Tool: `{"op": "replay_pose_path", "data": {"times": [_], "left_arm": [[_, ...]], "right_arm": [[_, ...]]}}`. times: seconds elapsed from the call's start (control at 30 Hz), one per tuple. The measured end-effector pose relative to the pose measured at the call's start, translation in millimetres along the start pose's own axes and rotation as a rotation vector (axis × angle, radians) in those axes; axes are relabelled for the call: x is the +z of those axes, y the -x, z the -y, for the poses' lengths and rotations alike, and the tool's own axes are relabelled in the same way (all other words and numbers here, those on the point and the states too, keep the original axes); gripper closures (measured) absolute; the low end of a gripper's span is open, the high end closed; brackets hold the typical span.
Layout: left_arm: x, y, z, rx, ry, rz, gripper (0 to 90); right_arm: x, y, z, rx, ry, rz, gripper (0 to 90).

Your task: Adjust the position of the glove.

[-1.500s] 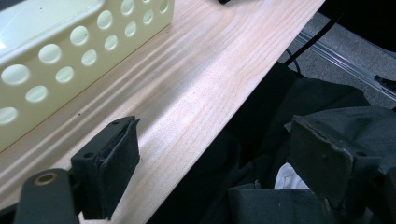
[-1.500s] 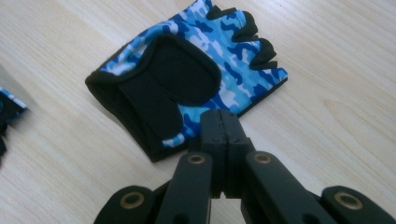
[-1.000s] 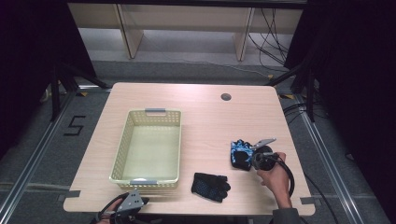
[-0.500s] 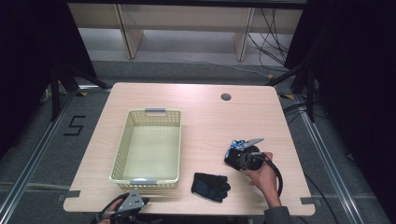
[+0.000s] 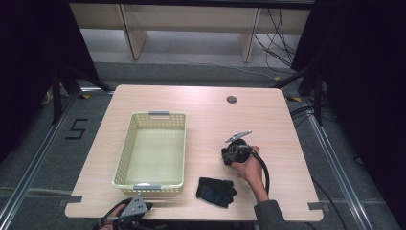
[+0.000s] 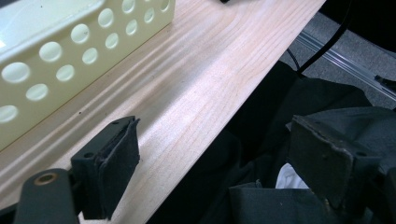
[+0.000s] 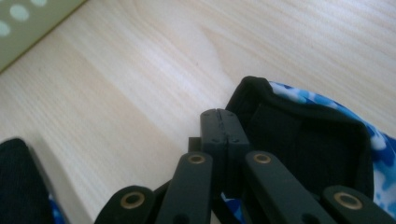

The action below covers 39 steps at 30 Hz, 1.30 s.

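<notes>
Glove (image 7: 317, 140) cuff-up in right gripper (image 7: 218, 122)

Light wood-grain table (image 5: 206, 110) with a round cable hole (image 5: 231, 99) near its far edge. Cream perforated basket (image 5: 152, 152) stands just beyond the left gripper (image 5: 135, 208). Black glove (image 5: 215, 191) lies near the right gripper (image 5: 233, 152), on its basket side.

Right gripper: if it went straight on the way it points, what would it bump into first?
Most likely the bare table. The right gripper tilts down at the wood, with the blue-and-black glove it pinches hanging beside its jaws. The basket is off to one side. Depth is hard to judge here.
</notes>
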<state>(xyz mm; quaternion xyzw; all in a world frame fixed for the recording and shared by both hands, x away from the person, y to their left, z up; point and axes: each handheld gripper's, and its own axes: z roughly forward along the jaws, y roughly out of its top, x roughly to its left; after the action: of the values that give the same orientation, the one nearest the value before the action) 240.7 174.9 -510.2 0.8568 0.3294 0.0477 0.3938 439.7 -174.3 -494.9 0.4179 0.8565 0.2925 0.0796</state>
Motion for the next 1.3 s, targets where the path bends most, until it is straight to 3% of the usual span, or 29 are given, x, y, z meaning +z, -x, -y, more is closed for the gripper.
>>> {"op": "replay_pose_path", "data": {"times": [0.03, 0.13, 0.23, 0.3, 0.33, 0.4, 0.5, 0.53, 0.57, 0.6, 0.63, 0.67, 0.73, 0.8, 0.83, 0.93, 0.97, 1.0, 1.03, 1.07, 1.1, 1.13, 1.17, 1.2, 1.23, 1.27, 1.3], "left_arm": [[-0.3, -1.5, -0.5, 0.024, 0.000, -0.009, 16.3], [-0.1, -0.2, 0.1, 0.004, -0.004, 0.001, 16.3], [-0.2, -1.0, -0.6, 0.031, -0.006, -0.006, 16.3], [0.2, -0.8, -0.3, 0.028, -0.003, -0.003, 16.3], [-0.1, -0.7, -0.4, 0.030, -0.007, -0.012, 16.3], [-1.2, -0.9, -0.7, 0.033, -0.007, 0.003, 16.3], [-0.2, -0.2, 0.1, 0.005, -0.001, -0.007, 16.3], [0.8, 1.5, 0.2, -0.019, 0.019, 0.007, 16.3], [0.3, 0.9, 0.1, -0.013, 0.014, 0.005, 16.3], [0.5, 1.4, -0.1, -0.016, 0.018, 0.005, 16.3], [-0.8, -0.2, -0.3, 0.012, -0.004, -0.010, 16.3], [0.0, 1.7, -0.2, -0.005, 0.017, -0.003, 16.3], [-0.7, 1.0, -0.8, 0.015, 0.014, 0.000, 16.3], [-0.8, 0.9, -0.9, 0.016, 0.014, 0.000, 16.3], [-0.9, 1.0, -0.9, 0.016, 0.014, 0.001, 16.3], [-1.1, 0.8, -0.9, 0.016, 0.013, 0.003, 16.3], [-0.8, 0.7, -0.7, 0.016, 0.015, 0.003, 16.3], [-0.6, 0.4, -0.6, 0.017, 0.011, 0.002, 16.3], [0.1, -0.5, -0.7, 0.025, 0.002, -0.010, 16.3], [0.4, -0.2, -0.8, 0.023, 0.004, -0.014, 16.3], [0.3, -0.1, -0.9, 0.023, 0.005, -0.011, 16.3], [-0.5, 0.7, -0.7, 0.018, 0.012, 0.002, 16.3], [-1.3, 0.9, -0.7, 0.020, 0.010, 0.002, 16.3], [-1.6, 0.8, -0.7, 0.021, 0.011, 0.002, 16.3], [-1.4, 1.9, -0.3, -0.003, 0.014, 0.001, 16.3], [-1.8, 1.3, -0.7, 0.012, 0.016, 0.003, 16.3], [-1.8, 1.2, -0.8, 0.016, 0.018, 0.006, 16.3]], "right_arm": [[1.4, 2.2, -2.1, -0.001, 0.009, 0.001, 90.0], [7.2, 7.9, -5.6, 0.022, 0.045, -0.010, 90.0], [10.1, 9.0, -10.7, 0.000, 0.046, 0.001, 90.0], [12.7, 6.1, -13.1, 0.020, 0.043, -0.012, 90.0], [13.0, 6.7, -13.6, 0.006, 0.039, -0.011, 88.7], [8.3, 4.9, -14.5, -0.009, 0.072, 0.012, 83.8], [-15.1, 2.4, -16.4, -0.099, 0.082, 0.068, 75.7], [-23.6, 2.5, -15.5, -0.125, 0.092, 0.079, 73.2], [-32.5, 2.7, -13.6, -0.113, 0.094, 0.069, 71.3], [-38.9, 5.7, -10.9, -0.132, 0.112, 0.067, 69.7], [-44.0, 8.4, -7.7, -0.134, 0.121, 0.063, 69.3], [-48.6, 10.5, -2.9, -0.125, 0.113, 0.051, 68.6], [-49.9, 14.4, 3.5, -0.145, 0.106, 0.059, 68.5], [-46.6, 17.5, 9.5, -0.192, 0.095, 0.068, 68.4], [-45.5, 16.3, 12.1, -0.172, 0.083, 0.065, 68.4], [-41.5, 17.4, 14.8, -0.191, 0.033, 0.057, 67.5], [-37.9, 17.6, 15.9, -0.190, 0.053, 0.061, 67.0], [-38.7, 17.9, 15.9, -0.192, 0.023, 0.048, 65.8], [-34.9, 18.0, 17.4, -0.206, 0.036, 0.053, 64.8], [-33.4, 15.6, 17.7, -0.183, 0.018, 0.067, 63.6], [-33.2, 17.3, 18.1, -0.216, 0.006, 0.060, 62.6], [-33.0, 17.6, 18.0, -0.212, -0.003, 0.058, 61.6], [-30.4, 18.7, 19.5, -0.215, 0.021, 0.063, 60.9], [-30.3, 18.2, 19.9, -0.200, 0.010, 0.063, 60.8], [-29.1, 18.4, 20.5, -0.194, 0.011, 0.071, 60.8], [-30.2, 20.6, 20.4, -0.211, -0.003, 0.059, 60.8], [-29.7, 20.6, 20.9, -0.197, -0.007, 0.056, 60.8]]}}
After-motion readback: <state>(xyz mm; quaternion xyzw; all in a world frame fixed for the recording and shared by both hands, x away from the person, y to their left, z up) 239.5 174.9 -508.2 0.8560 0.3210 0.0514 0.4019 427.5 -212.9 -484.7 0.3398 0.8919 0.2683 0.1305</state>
